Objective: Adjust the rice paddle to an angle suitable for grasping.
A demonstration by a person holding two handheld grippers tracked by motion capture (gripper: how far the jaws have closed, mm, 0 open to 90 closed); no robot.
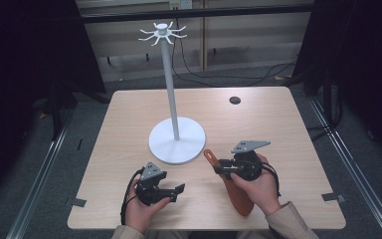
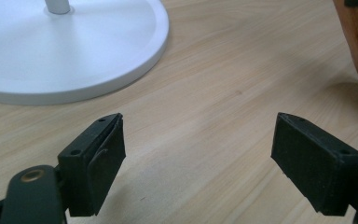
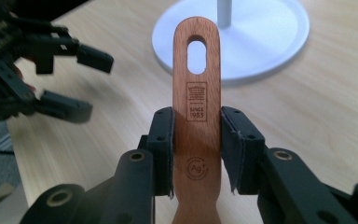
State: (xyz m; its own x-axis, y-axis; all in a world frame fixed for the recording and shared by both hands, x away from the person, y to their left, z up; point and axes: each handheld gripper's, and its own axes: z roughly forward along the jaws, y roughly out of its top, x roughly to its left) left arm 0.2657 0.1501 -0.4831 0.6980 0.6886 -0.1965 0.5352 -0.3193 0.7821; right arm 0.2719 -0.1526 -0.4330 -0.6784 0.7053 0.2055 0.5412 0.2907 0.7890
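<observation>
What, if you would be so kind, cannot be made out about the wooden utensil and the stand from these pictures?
- Wooden utensil: its working end is hidden under the right hand in the high view and cut off by the bottom edge in the right gripper view.
- Its stamped logo: too small to read fully.
- White stand: pole and hooks cut off in both gripper views.

Reddish-brown wooden spatula (image 3: 196, 100), white stand (image 1: 176, 142), black tongs (image 3: 196, 149)

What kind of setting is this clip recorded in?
Probably a lab or recording bay, not a home: a bare wooden table between dark curtains, loose cables on the grey floor behind, and a white hook stand set up as a prop.
</observation>
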